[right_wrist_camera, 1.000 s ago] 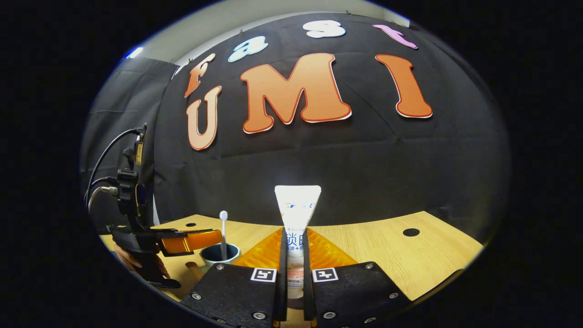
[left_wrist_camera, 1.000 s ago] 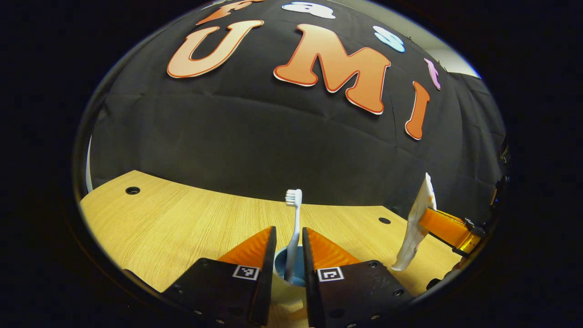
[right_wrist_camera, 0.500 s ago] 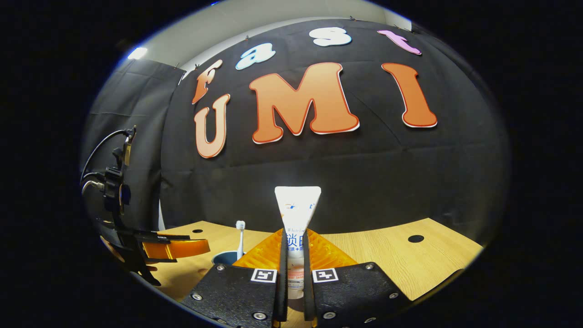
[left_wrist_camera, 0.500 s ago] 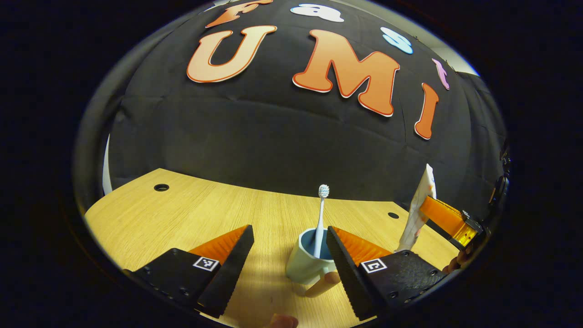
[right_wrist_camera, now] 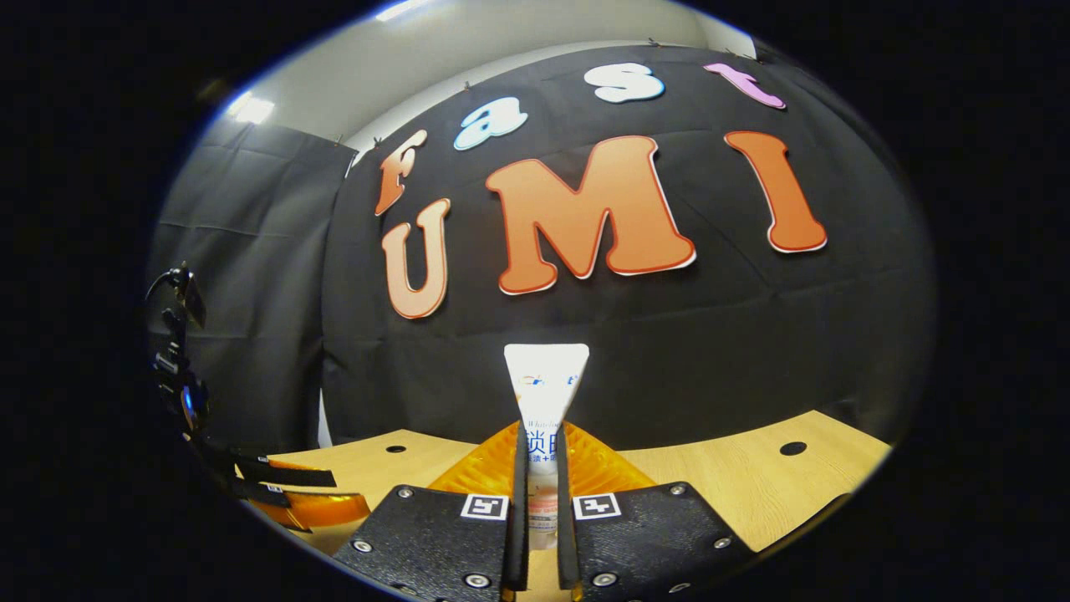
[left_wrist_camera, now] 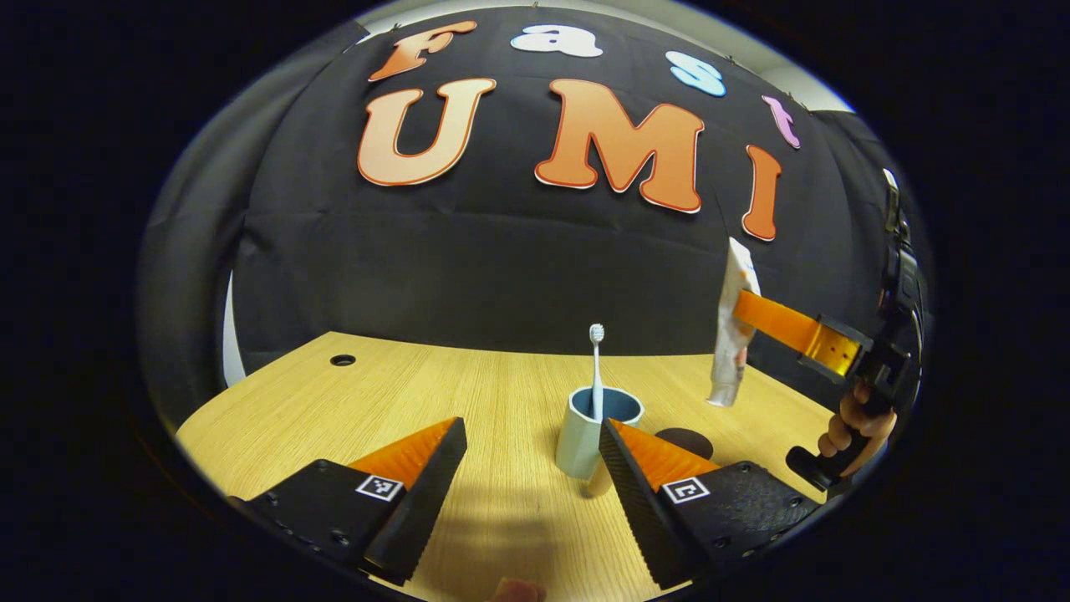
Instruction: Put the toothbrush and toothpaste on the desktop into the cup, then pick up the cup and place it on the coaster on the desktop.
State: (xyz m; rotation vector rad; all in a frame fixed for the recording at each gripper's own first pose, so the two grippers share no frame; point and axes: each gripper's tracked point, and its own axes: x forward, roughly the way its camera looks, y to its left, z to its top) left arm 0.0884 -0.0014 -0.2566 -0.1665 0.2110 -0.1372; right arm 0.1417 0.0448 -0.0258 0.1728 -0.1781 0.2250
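Toothbrush (left_wrist_camera: 595, 368) stands in cup (left_wrist_camera: 595, 431) on tabletop (left_wrist_camera: 435, 393). Right gripper (right_wrist_camera: 535, 468) clenched on toothpaste (right_wrist_camera: 543, 401), held aloft; left gripper (left_wrist_camera: 527, 456) spread, empty. Lower tube upright, centred over the cup mouth, clear of bristles, then release.

The toothpaste tube (right_wrist_camera: 545, 393) carries blue print on its white face: a slanted line near the flat top and larger characters lower down, cut off on both sides by the fingers of the right gripper (right_wrist_camera: 540, 431) pressing on it. In the left gripper view the tube's print is too small to make out. Each finger base bears a square black-and-white coded marker (right_wrist_camera: 486, 505), as do those of the left gripper (left_wrist_camera: 529, 425).
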